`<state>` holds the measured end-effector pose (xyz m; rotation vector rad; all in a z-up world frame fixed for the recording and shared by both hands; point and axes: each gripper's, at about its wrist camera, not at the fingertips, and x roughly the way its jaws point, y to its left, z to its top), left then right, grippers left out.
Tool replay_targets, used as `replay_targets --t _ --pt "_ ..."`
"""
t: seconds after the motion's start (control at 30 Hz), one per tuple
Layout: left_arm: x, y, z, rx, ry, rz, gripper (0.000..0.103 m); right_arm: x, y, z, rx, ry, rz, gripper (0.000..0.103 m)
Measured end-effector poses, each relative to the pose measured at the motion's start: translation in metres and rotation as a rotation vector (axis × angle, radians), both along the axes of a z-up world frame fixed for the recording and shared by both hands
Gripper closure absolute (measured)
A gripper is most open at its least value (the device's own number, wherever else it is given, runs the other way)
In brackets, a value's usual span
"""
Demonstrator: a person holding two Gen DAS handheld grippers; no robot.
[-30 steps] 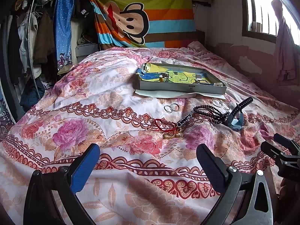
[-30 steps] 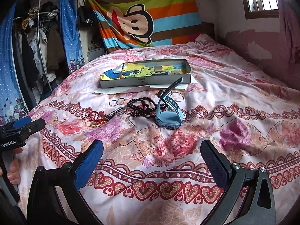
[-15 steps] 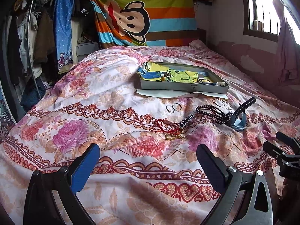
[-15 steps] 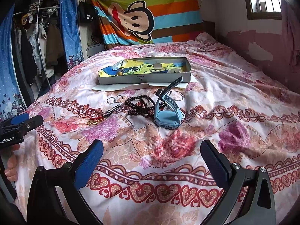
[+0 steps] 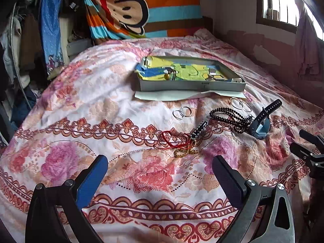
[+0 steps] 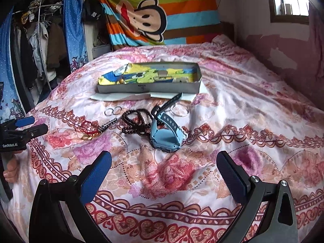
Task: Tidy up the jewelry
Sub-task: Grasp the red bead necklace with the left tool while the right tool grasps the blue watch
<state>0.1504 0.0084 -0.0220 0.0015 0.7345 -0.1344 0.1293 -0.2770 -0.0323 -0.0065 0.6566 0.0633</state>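
- Compared with one second ago, both cameras are sitting closer to the jewelry: in the left wrist view the grey tray (image 5: 190, 85) and the items before it are showing larger and more central than earlier; in the right wrist view the same group is likewise appearing nearer.
- No item is showing any shift on the bedspread (image 5: 101, 105) since the earlier frames.
- The left gripper (image 5: 160, 174) is hovering at the bottom of its frame with jaws spread wide, holding nothing and touching nothing; bare floral cloth is showing between the fingers.
- The right gripper (image 6: 164, 170) is standing equally wide open at the bottom of its frame, empty, above the cloth.
- Jewelry is lying loose at mid-frame, below the tray: a red cord bracelet (image 5: 174, 139) touching a gold chain (image 5: 185, 152), a black-and-white braided piece (image 5: 198, 129) just beside them, two small silver rings (image 5: 182, 113) above.
- A dark bead necklace (image 5: 228, 117) is lying right of centre, touching a blue watch (image 5: 261, 126) with its dark strap tilting upward.
- Larger silver hoops (image 5: 240, 103) are lying near the tray's lower right corner.
- The tray is resting on white paper (image 5: 166, 96), holding several small objects; their details are too small to tell.
- In the right wrist view the blue watch (image 6: 165, 133) is lying just above the open jaws, at centre frame.
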Motion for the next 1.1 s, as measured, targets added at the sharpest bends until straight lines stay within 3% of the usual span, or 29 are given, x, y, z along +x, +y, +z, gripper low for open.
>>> replay_targets --t 0.13,0.3,0.5,0.67,0.73,0.97,1.1 --pt "0.025 -0.002 -0.013 -0.037 0.076 -0.035 0.000 0.020 -0.012 -0.013 0.058 0.091 0.009 0.001" --pt "0.048 -0.011 -0.022 -0.055 0.100 -0.087 0.001 0.043 -0.020 -0.026 0.119 0.143 0.030 0.002" --pt "0.072 -0.021 -0.034 -0.058 0.146 -0.146 0.014 0.069 -0.013 -0.042 0.097 0.182 0.080 0.002" --pt "0.087 -0.011 -0.049 -0.111 0.213 -0.126 0.029 0.085 -0.006 -0.047 0.086 0.185 0.104 0.010" --pt "0.093 -0.009 -0.056 -0.131 0.242 -0.114 0.040 0.090 -0.004 -0.049 0.083 0.190 0.105 0.010" --pt "0.108 -0.010 -0.064 -0.153 0.250 -0.110 0.053 0.100 -0.004 -0.057 0.091 0.209 0.094 0.010" --pt "0.113 -0.008 -0.067 -0.166 0.257 -0.097 0.067 0.103 -0.004 -0.060 0.096 0.208 0.085 0.012"
